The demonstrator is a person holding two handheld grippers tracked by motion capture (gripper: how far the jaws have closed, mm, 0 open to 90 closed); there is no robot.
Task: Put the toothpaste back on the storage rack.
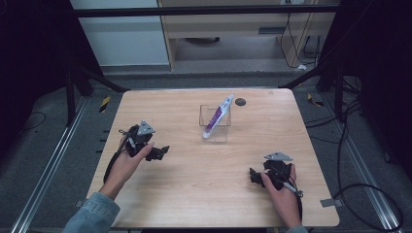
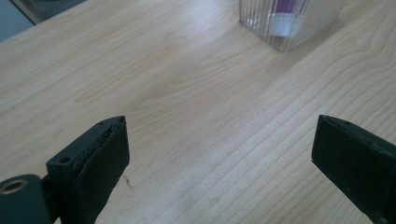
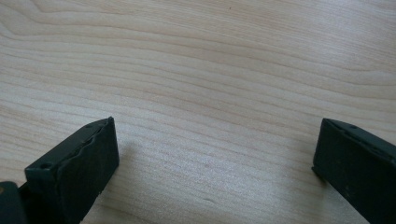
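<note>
A clear ribbed plastic holder (image 1: 215, 127) stands at the middle back of the wooden table (image 1: 194, 194). In it leans a white and purple tube (image 1: 218, 115), cap down. The holder's base (image 2: 289, 23) with the white cap (image 2: 283, 24) appears at the top of the left gripper view. My left gripper (image 1: 163, 152) rests on the table's left side, open and empty, jaws pointing right (image 2: 219, 154). My right gripper (image 1: 252, 175) sits at the front right, open and empty over bare wood (image 3: 215, 158), jaws pointing left.
A small dark round disc (image 1: 240, 101) lies on the table behind the holder. Black frame bars (image 1: 194, 9) and cables (image 1: 369, 194) surround the table, with a wooden cabinet (image 1: 243, 29) beyond the far edge.
</note>
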